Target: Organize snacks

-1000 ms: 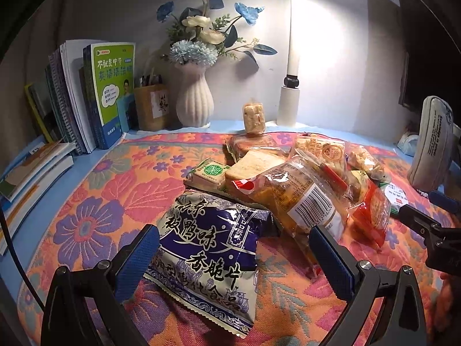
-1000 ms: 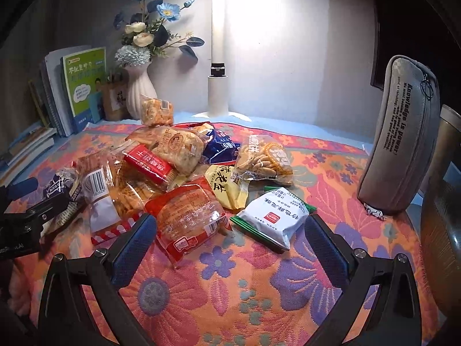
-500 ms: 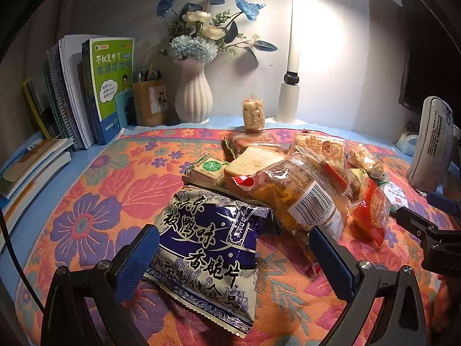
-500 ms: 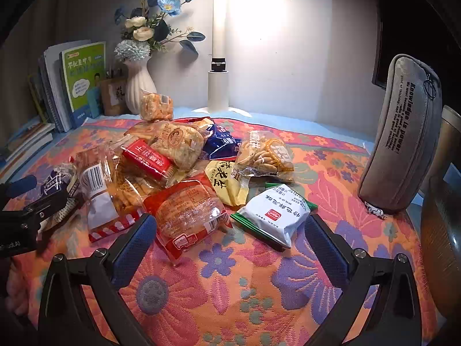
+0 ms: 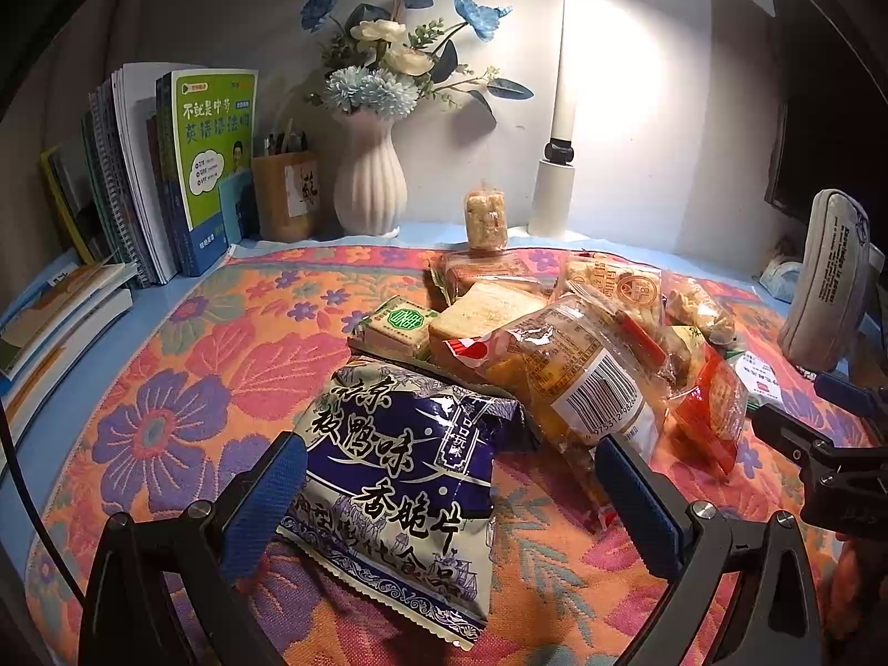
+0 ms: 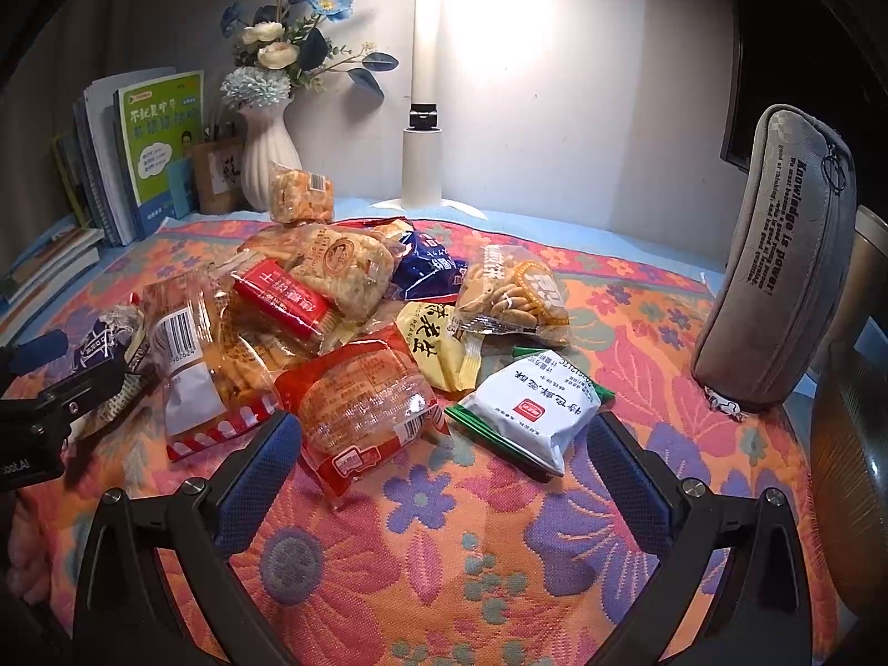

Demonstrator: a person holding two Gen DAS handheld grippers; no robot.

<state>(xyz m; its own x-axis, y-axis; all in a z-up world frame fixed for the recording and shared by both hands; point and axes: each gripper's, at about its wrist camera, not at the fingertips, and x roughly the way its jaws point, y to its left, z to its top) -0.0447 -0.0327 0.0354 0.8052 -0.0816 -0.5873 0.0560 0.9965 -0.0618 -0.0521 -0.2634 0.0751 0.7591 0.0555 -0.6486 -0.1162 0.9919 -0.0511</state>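
Home study desk, upright books (image 5: 166, 177), flower vase (image 5: 369, 183), desk lamp (image 5: 558, 183), pencil case (image 6: 777, 277), floral cloth (image 6: 444, 555)

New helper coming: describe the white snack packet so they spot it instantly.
Start at the grey pencil case standing at the cloth's right. Look left to the snack pile's near edge: the white packet lies flat there, the only white one, green-edged with a small red logo.

left wrist: low, near, faces wall | right wrist: same | shared: snack pile (image 5: 583, 355)
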